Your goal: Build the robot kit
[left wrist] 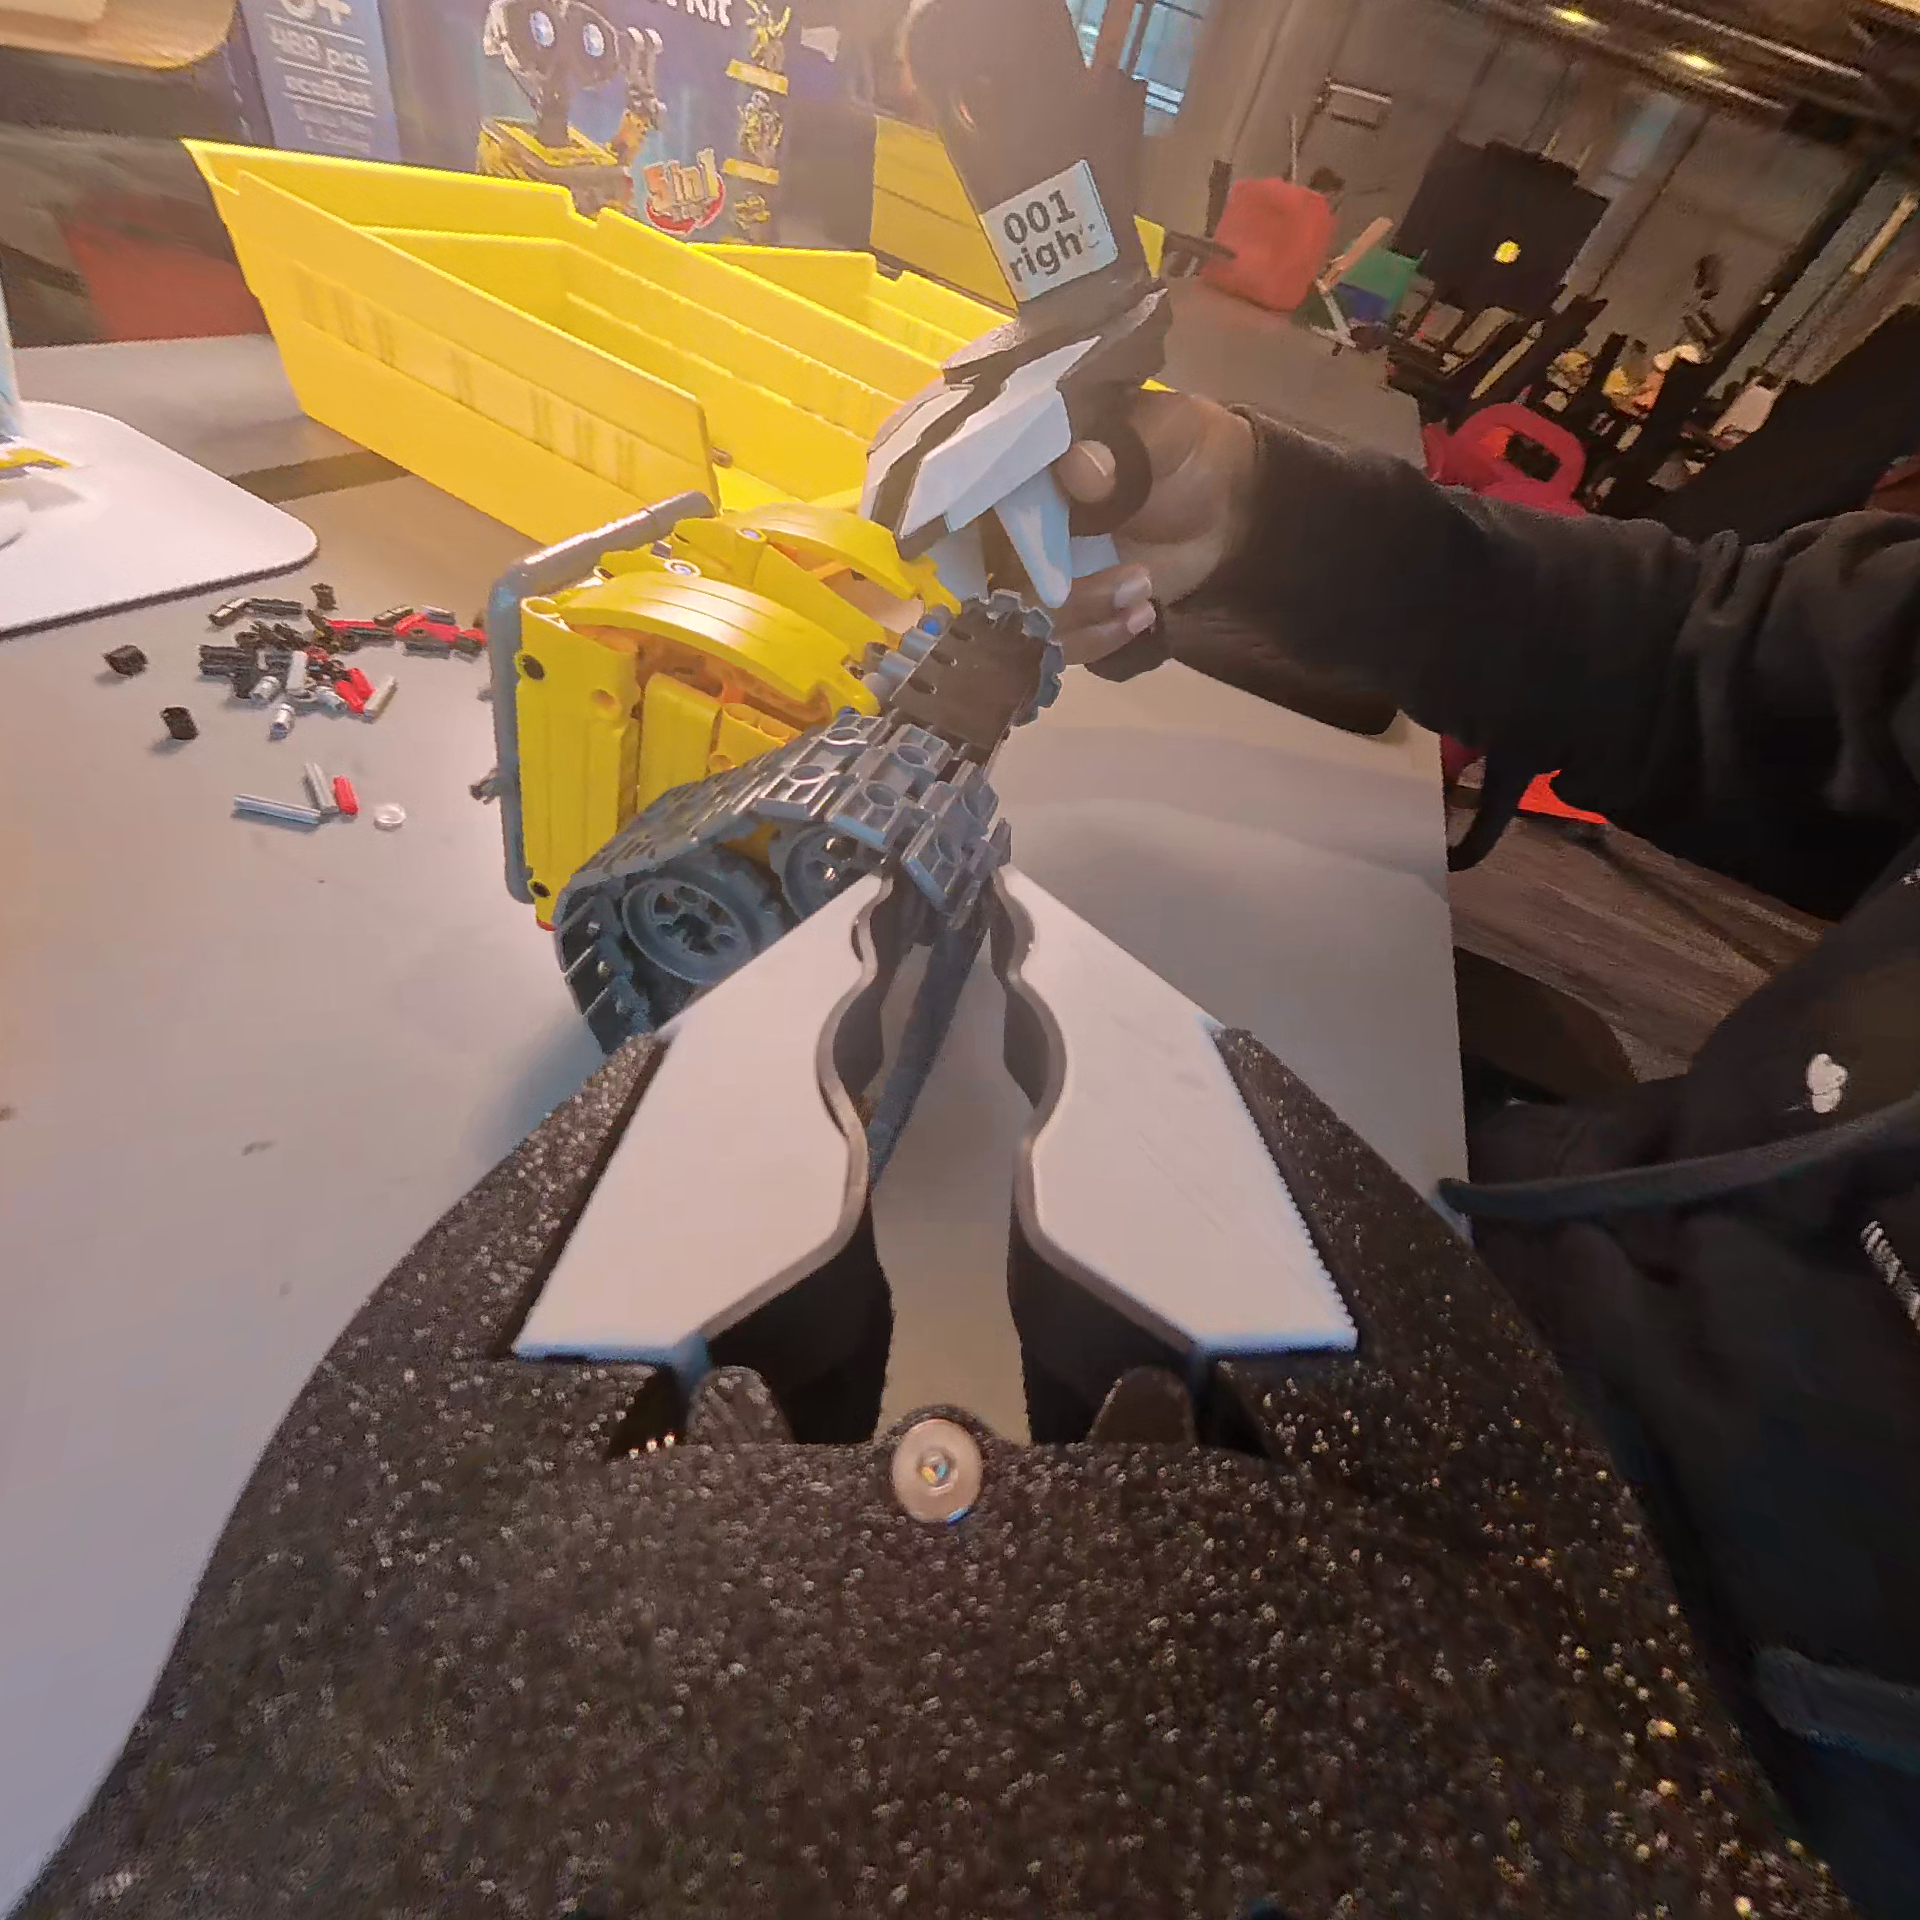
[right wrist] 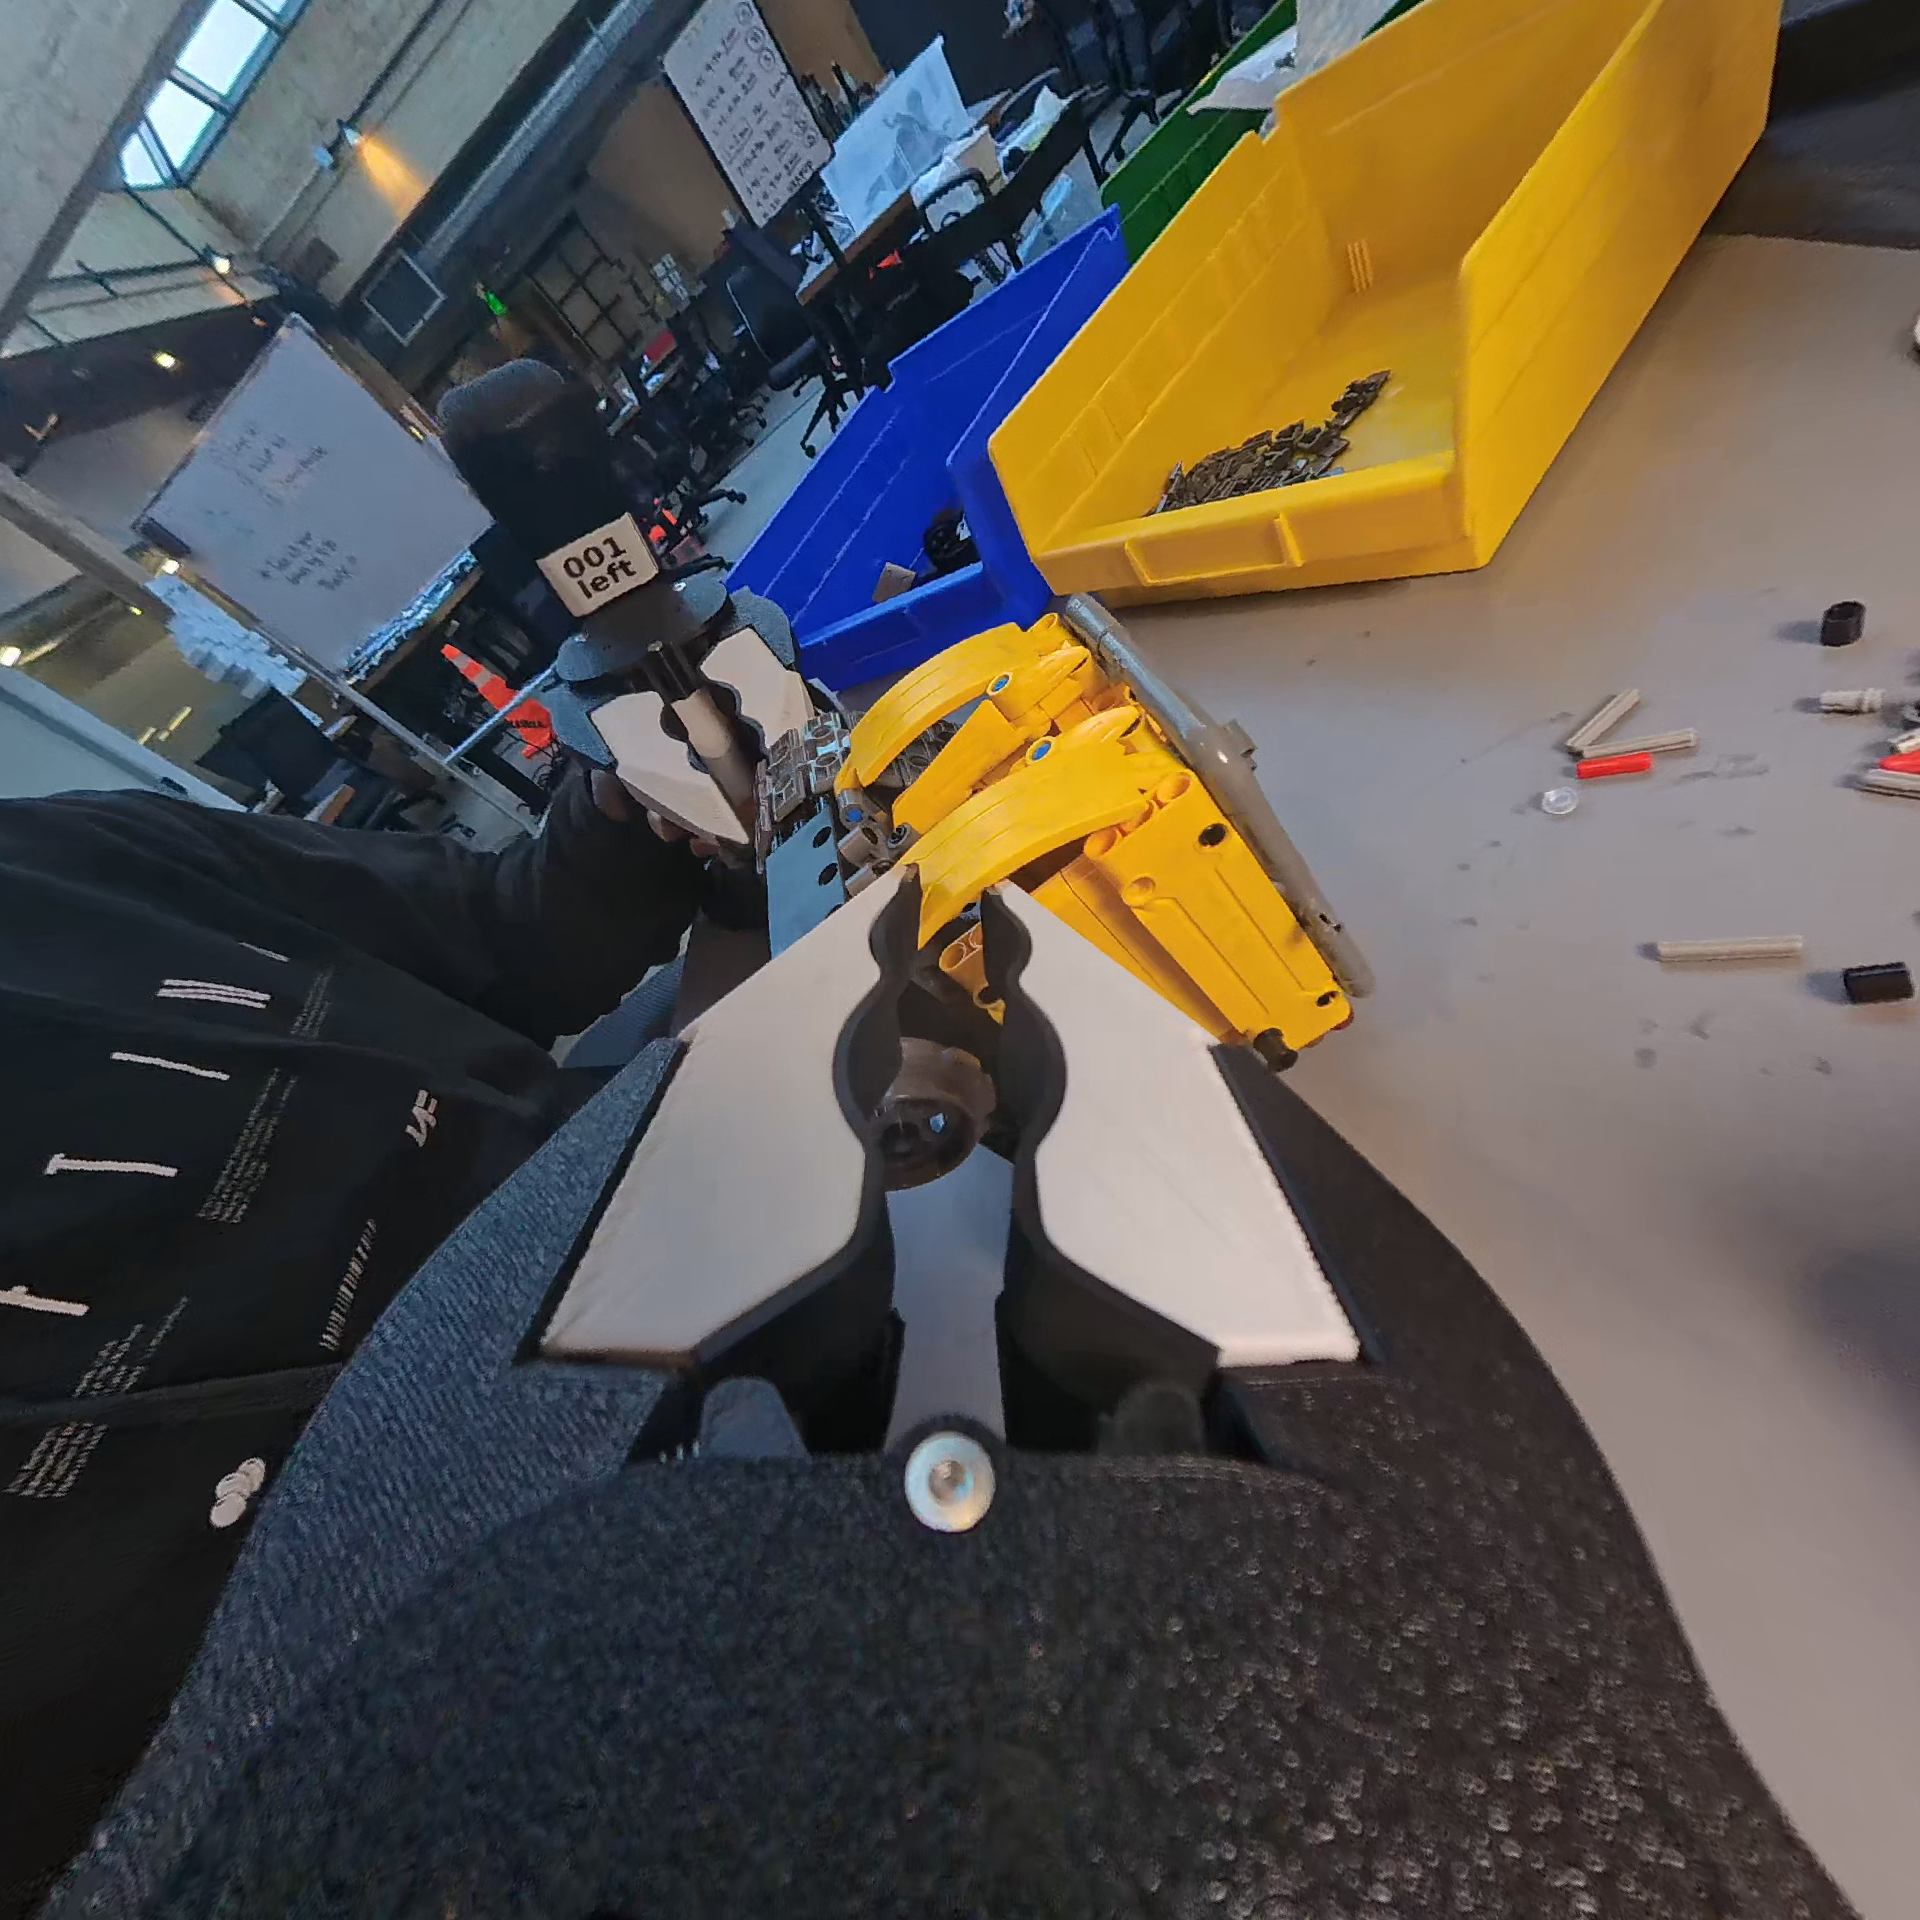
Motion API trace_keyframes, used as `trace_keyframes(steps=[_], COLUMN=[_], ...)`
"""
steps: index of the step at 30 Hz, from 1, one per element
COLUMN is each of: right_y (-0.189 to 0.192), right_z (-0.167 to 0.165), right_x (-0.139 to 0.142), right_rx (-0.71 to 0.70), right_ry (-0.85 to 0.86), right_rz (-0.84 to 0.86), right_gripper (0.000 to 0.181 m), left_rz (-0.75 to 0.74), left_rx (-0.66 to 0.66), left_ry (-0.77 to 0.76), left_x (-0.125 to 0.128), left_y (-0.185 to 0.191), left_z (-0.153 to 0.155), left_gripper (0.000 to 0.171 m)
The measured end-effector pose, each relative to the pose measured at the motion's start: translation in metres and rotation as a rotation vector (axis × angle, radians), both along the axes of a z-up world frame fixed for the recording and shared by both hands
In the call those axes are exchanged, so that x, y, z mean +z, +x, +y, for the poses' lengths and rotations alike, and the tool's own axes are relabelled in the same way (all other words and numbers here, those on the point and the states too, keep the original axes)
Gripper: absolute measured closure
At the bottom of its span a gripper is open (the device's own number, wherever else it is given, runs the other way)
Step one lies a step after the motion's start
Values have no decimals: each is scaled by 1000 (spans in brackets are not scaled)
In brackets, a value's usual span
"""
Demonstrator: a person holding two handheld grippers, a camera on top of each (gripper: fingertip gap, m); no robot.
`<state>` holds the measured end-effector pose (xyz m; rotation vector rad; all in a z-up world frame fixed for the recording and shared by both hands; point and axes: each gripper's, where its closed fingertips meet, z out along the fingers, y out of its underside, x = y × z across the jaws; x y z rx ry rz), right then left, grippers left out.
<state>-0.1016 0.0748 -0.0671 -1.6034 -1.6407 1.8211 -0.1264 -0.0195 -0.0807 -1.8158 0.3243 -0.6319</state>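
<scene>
Nearest my lens, my left gripper point(left wrist: 940, 894) has its white fingers narrowed onto the grey rubber track point(left wrist: 810, 821) of a yellow brick-built tracked vehicle point(left wrist: 665, 707), which lies tipped on its side on the grey table point(left wrist: 260, 1039). I judge that grip steadies the model from the track end. Left of it lie loose pins and connectors point(left wrist: 301, 675) in black, red and grey, near at hand. Behind stand two empty-looking yellow bins point(left wrist: 499, 343), with a printed kit box point(left wrist: 623, 104) beyond them.

From the other side, my right gripper point(right wrist: 951, 904) is pinched on a yellow curved panel point(right wrist: 997, 831) at the model's edge, so the two hold it from opposite ends. A dark wheel hub point(right wrist: 925, 1112) sits between the finger bases; whether it touches them I cannot tell. A blue bin point(right wrist: 914, 499) holds a few dark bits, hard to make out. To its right, a yellow bin point(right wrist: 1351, 343) contains a heap of grey track links point(right wrist: 1268, 457). More scattered pins point(right wrist: 1631, 738) lie farther right.
</scene>
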Motion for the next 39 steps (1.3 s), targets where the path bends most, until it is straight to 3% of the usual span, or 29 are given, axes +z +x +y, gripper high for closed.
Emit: trace_keyframes(steps=[7,20,39], right_y=[6,14,23], right_z=[-6,-20,-31], right_x=[2,4,1], right_rx=[19,57,91], right_ry=[14,66,60], right_rz=[90,178,232], right_gripper=[171,174,175], left_rz=[125,90,-5], left_rx=[70,111,15], left_ry=[63,66,0], left_x=[-2,-9,-15], left_y=[7,3,8], left_z=[-4,-8,-14], left_gripper=[160,163,161])
